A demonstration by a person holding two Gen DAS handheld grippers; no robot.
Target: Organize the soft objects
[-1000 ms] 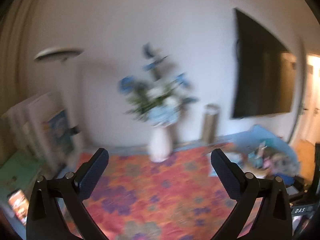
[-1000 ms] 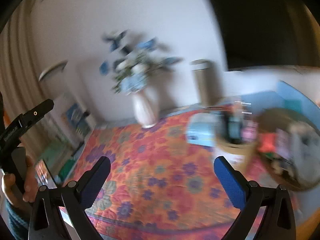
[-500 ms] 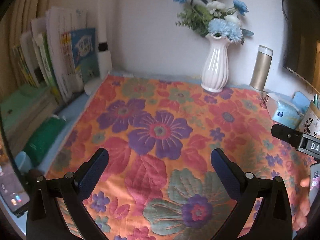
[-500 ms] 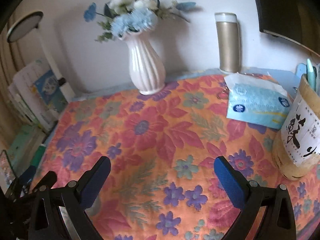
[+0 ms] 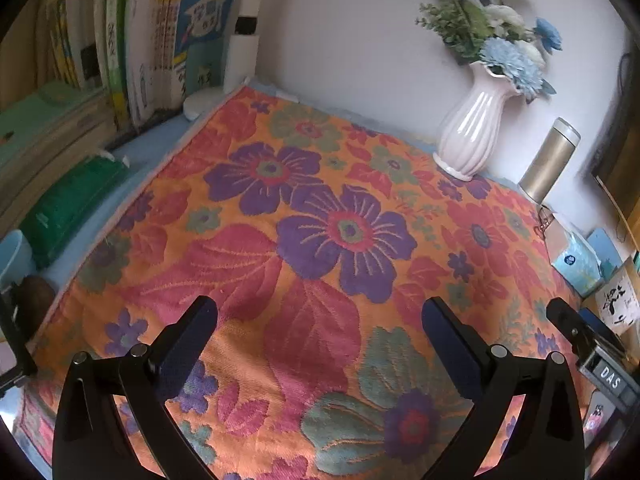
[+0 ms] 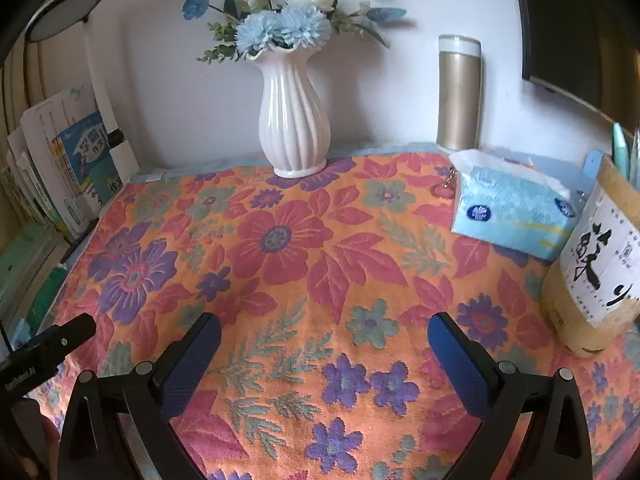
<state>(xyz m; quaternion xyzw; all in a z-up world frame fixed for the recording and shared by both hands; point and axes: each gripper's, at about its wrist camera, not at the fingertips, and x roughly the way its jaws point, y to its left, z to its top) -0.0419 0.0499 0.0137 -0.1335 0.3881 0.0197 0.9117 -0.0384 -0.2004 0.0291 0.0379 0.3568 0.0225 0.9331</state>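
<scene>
An orange floral cloth (image 5: 328, 216) lies spread flat over the desk; it also fills the right wrist view (image 6: 320, 264). My left gripper (image 5: 320, 320) is open and empty, hovering over the cloth's near left part. My right gripper (image 6: 324, 340) is open and empty over the cloth's near middle. A light blue soft tissue pack (image 6: 512, 216) lies on the cloth's right side and also shows in the left wrist view (image 5: 576, 264). A green soft pack (image 5: 68, 204) lies off the cloth at the left.
A white vase of blue flowers (image 6: 294, 120) and a gold flask (image 6: 459, 92) stand at the back by the wall. Books (image 5: 120, 52) and a lamp post (image 5: 240, 56) line the left. A tan pen holder (image 6: 600, 272) stands at the right.
Both grippers have tilted down from facing the wall to facing the cloth and moved closer to it. Both stay open.
</scene>
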